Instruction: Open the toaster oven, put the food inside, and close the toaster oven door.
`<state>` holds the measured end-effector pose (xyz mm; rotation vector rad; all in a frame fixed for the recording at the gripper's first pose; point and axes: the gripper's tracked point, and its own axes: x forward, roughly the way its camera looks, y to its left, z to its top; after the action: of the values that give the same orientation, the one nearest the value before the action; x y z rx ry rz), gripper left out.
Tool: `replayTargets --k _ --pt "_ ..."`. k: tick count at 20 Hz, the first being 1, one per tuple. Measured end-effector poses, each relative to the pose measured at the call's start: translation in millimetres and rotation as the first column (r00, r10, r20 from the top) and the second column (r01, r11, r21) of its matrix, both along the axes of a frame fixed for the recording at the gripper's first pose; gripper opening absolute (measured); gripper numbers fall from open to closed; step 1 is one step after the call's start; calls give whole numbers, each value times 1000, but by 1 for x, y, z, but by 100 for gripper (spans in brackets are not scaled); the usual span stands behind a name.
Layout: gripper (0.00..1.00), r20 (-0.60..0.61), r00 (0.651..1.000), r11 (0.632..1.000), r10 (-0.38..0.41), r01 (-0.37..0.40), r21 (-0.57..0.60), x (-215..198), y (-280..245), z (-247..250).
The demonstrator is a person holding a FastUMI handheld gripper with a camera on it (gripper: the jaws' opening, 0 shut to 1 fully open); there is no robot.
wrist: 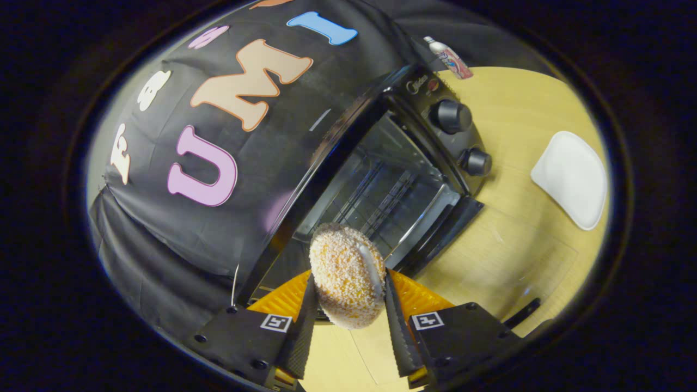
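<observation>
Recording booth (cloth wall (179, 228)), toaster oven (392, 179) on wooden table (506, 245).

Gripper (348, 305): both fingers (302, 326) are closed in on the breaded patty (347, 275), one pressing each flank. The patty sits upright between the tips (its upper half stands clear beyond them). The gripper is rolled to one side, held above the worktop (512, 239) edge.
</observation>
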<state>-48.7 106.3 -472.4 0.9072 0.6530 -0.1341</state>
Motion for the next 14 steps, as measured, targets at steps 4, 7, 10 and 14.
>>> replayTargets --k 4,7,10,14 --pt "65 21 1000 999 3 -4 33 17 7 -9" --pt "65 58 998 998 -12 8 63 32 9 -7" --pt "69 77 997 997 -15 9 76 43 11 -12" --pt "77 108 994 998 15 -22 66 46 14 -10"
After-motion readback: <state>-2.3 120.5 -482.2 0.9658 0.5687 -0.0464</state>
